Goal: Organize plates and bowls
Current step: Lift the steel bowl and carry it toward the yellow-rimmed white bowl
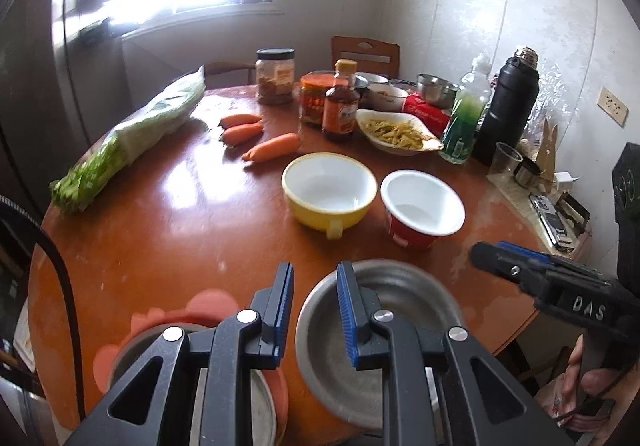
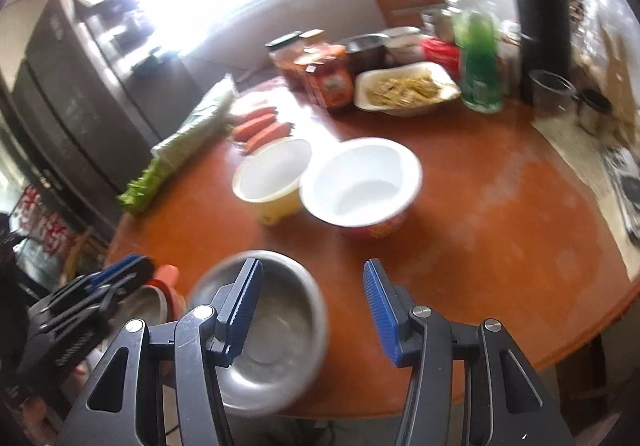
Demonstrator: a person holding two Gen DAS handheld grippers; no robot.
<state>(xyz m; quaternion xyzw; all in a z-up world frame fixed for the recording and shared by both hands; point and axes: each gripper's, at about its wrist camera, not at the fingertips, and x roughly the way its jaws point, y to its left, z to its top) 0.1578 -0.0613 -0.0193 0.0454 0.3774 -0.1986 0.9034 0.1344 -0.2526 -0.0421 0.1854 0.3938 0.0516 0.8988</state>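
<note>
- Left gripper point(image 1: 314, 296): jaws close together with nothing between them, hanging above the near edge of the table point(image 1: 168, 214).
- Right gripper point(image 2: 314, 302): jaws spread, nothing between them. One finger overlaps the steel bowl point(image 2: 264, 330) in the view, but the pads do not press it.
- Steel bowl: sits on the table at the near edge, just below and between the two grippers. A second steel dish point(image 1: 256, 402) lies on a pink mat point(image 1: 120, 350) to its left, under the left gripper.
- Yellow bowl point(image 1: 329, 190) and red bowl point(image 1: 422, 208): side by side, almost touching, at the middle of the table, farther off than the steel bowl.
- Key relation: the red bowl lies straight ahead of the right gripper and right of the yellow bowl, so the right hand is probably nearer to it; the left gripper lines up better with the yellow bowl.
- Both bowls are round and upright, so a rim pinch looks the likely grasp.
</note>
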